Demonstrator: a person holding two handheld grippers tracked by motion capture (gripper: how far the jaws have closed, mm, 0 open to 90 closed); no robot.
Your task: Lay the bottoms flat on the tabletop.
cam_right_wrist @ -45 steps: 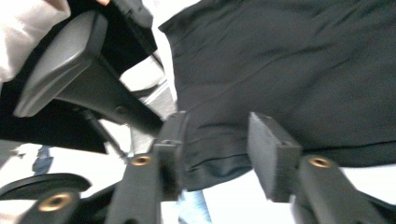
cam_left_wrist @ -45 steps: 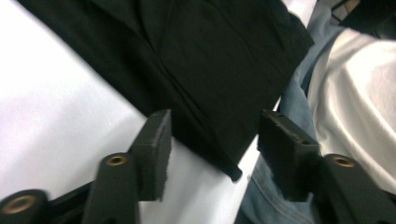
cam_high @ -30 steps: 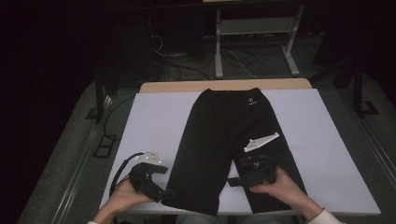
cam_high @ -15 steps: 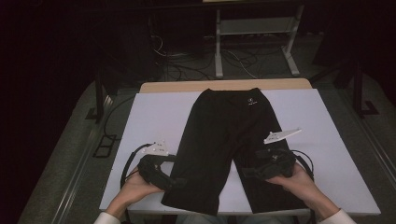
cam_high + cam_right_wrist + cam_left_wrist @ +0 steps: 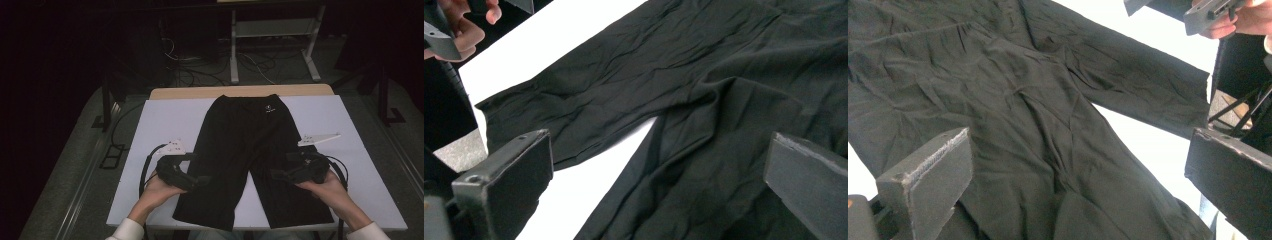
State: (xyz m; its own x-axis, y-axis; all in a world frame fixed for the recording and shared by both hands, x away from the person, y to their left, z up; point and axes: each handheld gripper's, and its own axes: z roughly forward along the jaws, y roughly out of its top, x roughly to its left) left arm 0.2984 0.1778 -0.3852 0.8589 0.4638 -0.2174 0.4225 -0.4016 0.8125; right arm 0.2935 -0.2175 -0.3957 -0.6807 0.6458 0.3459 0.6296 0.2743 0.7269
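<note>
Black jaws of the left gripper point(image 5: 202, 180), lower left of the high view, stand wide apart over the left leg of the black trousers point(image 5: 250, 150); in the left gripper view the cloth point(image 5: 1048, 125) lies between and beyond them, unclamped. Right gripper point(image 5: 275, 175), lower right, likewise gapes above the right leg, its jaws parted over wrinkled fabric point(image 5: 704, 100). Trousers lie flat at frame centre on the white table point(image 5: 165, 125), waistband toward the top, legs spread toward the bottom edge.
</note>
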